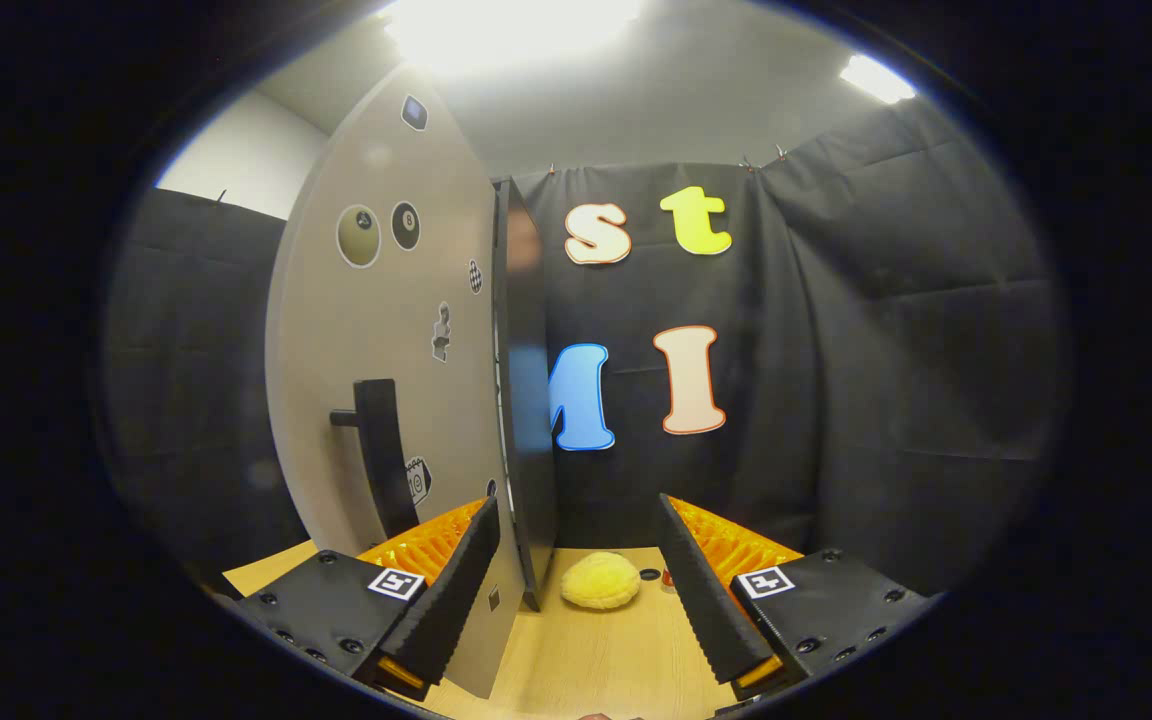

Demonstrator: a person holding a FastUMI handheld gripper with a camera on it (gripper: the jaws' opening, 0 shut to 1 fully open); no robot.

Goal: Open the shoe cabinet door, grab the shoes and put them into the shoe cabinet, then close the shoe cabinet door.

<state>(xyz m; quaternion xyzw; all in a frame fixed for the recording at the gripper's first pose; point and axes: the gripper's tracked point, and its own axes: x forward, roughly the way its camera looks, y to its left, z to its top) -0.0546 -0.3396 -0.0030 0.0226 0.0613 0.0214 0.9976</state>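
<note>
1. Gripper (581,590): fingers spread wide, nothing between them, nothing held. Both fingers sit at the bottom of the frame; the left one overlaps the door's lower edge in the view, contact I cannot confirm.
2. Door (376,330): swung open and standing upright, occupying centre-left of the frame. Its long axis runs vertical. I see its face with stickers, and its free edge is roughly at frame centre, just left of the gap between the fingers.
3. Handle (381,455): dark vertical bar on the door's face, lower left of centre, above the left finger. Long axis vertical, parallel to the door edge. It stands off the face on a short stub.
4. Dark panel (526,380): tall narrow strip just right of the door edge. Probably the cabinet side or the door's thickness; I cannot tell which.
5. Yellow object (600,580): low rounded soft lump on the table (596,660), straight ahead, between the fingers and beyond their tips, just right of the door's bottom corner. I take it as the shoe, likely a slipper. Its long axis looks roughly left-right across my view; toe direction I cannot tell.
6. Key relation: shoe lies dead ahead and low, so my judgement is a forward, downward reach, jaws already wide enough to straddle its short side.
7. Risk: left finger is close to the door edge; going forward could nudge it.
</note>
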